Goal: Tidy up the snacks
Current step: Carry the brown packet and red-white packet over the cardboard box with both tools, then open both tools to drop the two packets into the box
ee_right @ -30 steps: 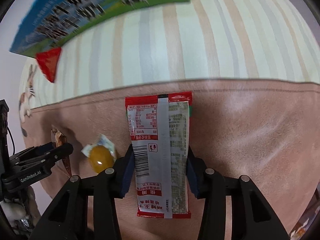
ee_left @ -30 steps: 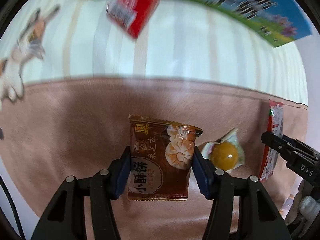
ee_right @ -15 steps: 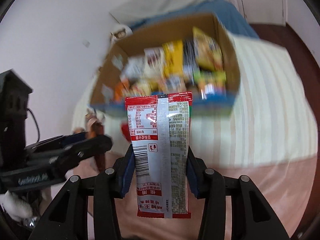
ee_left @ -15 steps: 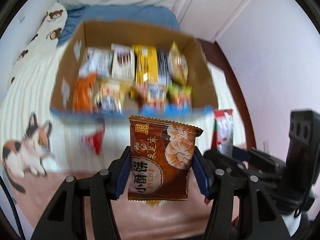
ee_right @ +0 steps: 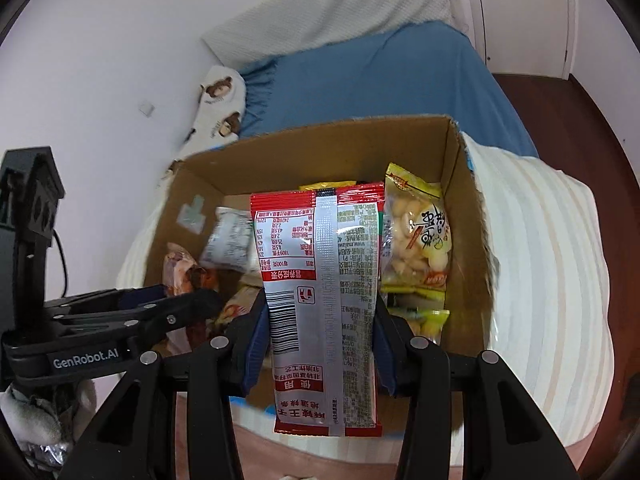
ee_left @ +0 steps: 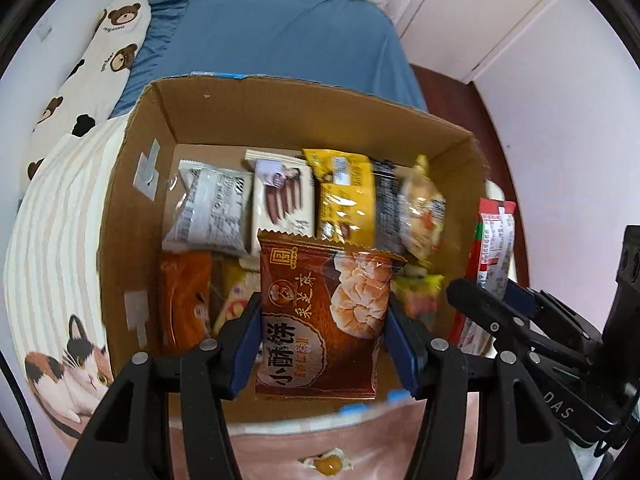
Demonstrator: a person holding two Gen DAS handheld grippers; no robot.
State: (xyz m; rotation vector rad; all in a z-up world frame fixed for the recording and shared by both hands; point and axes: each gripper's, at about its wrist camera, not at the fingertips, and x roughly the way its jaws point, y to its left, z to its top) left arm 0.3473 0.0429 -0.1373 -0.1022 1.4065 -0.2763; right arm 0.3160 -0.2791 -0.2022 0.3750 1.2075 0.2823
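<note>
While the left gripper (ee_left: pixel 322 342) clamps its fingers on a brown packet (ee_left: pixel 320 320) at lower centre, the right gripper (ee_right: pixel 320 344) grips a red packet (ee_right: pixel 324 304), both above the cardboard box (ee_left: pixel 136 184) of snacks.

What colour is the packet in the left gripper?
Brown packet, orange edge; clearest in the left wrist view.

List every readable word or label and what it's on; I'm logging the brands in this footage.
"GenRobot.AI": side of the left gripper.
"DAS": body of the right gripper.
"小酥饼": brown snack packet in the left gripper.
Red sachet, in the right gripper: upside-down print, too small.
Packets in the cardboard box: blurred.
</note>
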